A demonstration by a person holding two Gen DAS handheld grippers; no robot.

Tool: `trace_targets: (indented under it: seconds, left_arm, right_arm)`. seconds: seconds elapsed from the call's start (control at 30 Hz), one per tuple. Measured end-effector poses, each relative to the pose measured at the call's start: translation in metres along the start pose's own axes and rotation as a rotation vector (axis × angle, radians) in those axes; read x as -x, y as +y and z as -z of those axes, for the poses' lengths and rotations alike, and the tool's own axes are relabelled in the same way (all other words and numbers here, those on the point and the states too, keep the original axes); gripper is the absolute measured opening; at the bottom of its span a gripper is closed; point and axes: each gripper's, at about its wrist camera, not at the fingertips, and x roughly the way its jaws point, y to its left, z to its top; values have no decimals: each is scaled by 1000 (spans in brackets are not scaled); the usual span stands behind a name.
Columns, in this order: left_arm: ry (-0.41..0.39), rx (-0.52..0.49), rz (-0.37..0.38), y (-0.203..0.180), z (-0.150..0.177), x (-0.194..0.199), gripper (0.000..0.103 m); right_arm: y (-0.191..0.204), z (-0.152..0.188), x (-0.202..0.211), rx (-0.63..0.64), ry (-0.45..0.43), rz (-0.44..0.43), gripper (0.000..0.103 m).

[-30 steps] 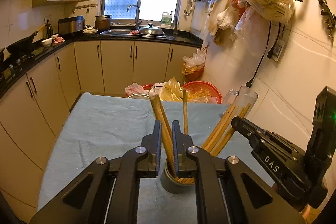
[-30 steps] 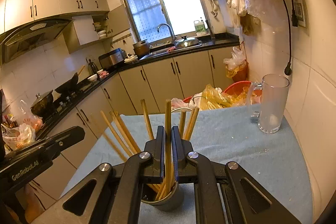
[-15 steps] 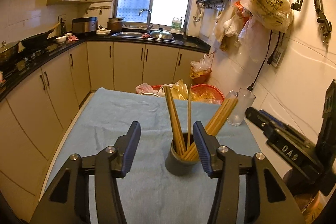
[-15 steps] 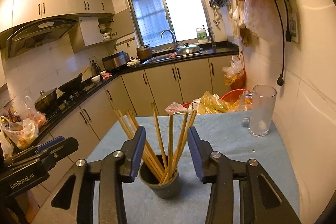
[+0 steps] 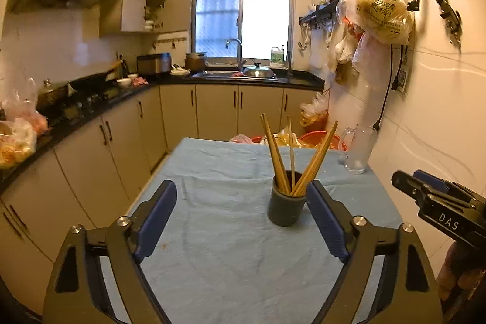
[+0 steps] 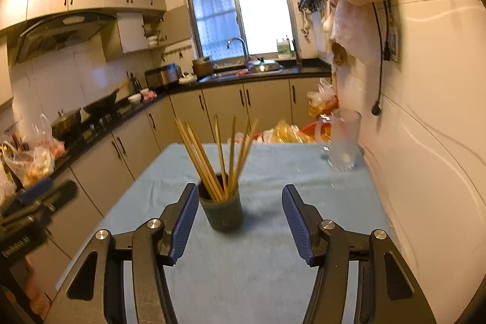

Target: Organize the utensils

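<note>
A dark grey cup (image 5: 286, 208) stands upright on the blue cloth (image 5: 231, 248) and holds several wooden chopsticks (image 5: 291, 160) that fan out of its top. My left gripper (image 5: 241, 202) is open and empty, pulled back in front of the cup, which sits near its right finger. In the right wrist view the cup (image 6: 223, 213) with the chopsticks (image 6: 218, 154) stands just ahead of my right gripper (image 6: 238, 210), near its left finger. That gripper is open and empty too. The right gripper's body (image 5: 440, 208) shows at the right edge of the left wrist view.
A clear glass mug (image 5: 358, 149) stands at the table's far right by the tiled wall; it also shows in the right wrist view (image 6: 344, 138). Red basins with plastic bags (image 5: 303, 138) sit beyond the far edge. Cabinets (image 5: 91, 160) run along the left.
Both grippers were shut on chopsticks in the cup a second ago. They have opened, let go, and pulled back and up from the cup. The chopsticks now rest in the cup.
</note>
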Motion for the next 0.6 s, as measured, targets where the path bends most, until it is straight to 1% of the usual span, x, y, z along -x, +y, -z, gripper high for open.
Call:
trace_targets:
  seconds: [0.23,0.43,0.6]
  left_arm:
    - [21,5,-4,6,18,23,87]
    - [46,18,-11,10,26,24,87]
    - [72,16,-22,11,32,19,87]
  right_arm:
    - [-8,34,18,-34,47,11,63]
    - [-14,50,19,-69,75,12,64]
    - [-15,57,16,-85,92,14,64]
